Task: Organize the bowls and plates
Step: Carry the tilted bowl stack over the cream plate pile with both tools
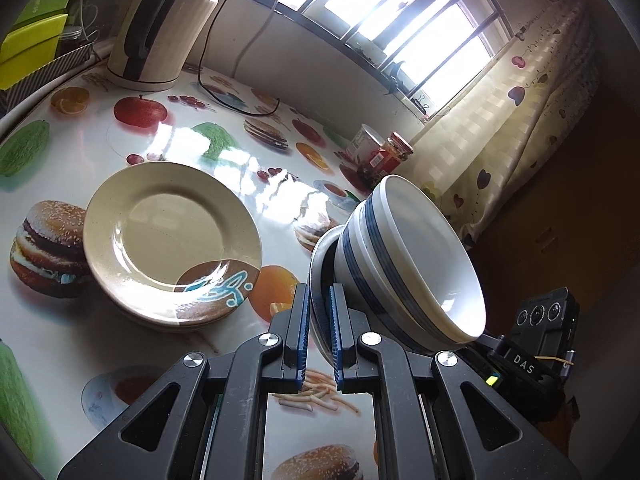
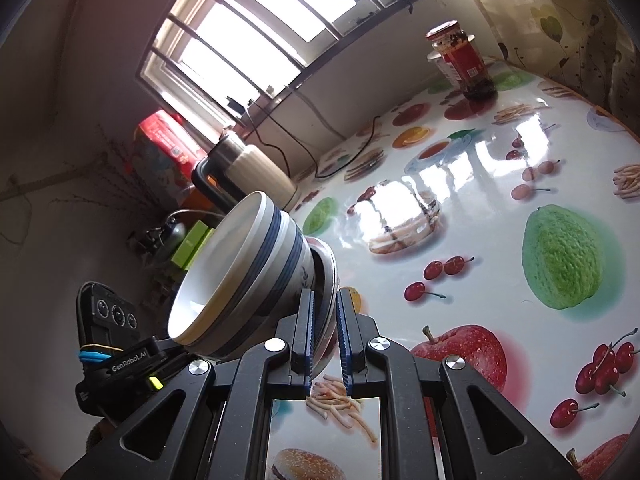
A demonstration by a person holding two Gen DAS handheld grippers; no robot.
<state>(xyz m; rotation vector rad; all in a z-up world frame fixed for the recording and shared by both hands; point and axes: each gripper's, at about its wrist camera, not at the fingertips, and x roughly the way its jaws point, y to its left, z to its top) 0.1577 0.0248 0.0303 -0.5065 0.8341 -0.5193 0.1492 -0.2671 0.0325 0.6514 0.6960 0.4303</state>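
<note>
Nearest the lens in the left wrist view, the left gripper (image 1: 319, 332) is seen clamped on the rim of a small plate (image 1: 320, 276), its blue pads pressed to either face. The right gripper (image 2: 325, 334) is closed on the opposite rim of that plate, as its own view shows. A stack of striped bowls (image 1: 404, 264) is carried on the plate, which is held between the two grippers above the fruit-printed tablecloth (image 1: 180, 136); in both fisheye views the stack looks tilted, though how much of this is camera angle cannot be told.

A stack of cream plates (image 1: 172, 240) rests on the table to the left, well apart from the carried load, and it is judged the likely destination. A kettle (image 1: 160, 32) and a red-lidded jar (image 1: 386, 156) stand further back, clear of the path.

For the step to be done well, both grips should be kept firm and the two hands moved together, so that the plate is neither twisted nor pulled apart. The plate should be kept level, since the bowls are only resting on it and could slide. It should be lowered squarely over the cream plates before either grip is eased.
</note>
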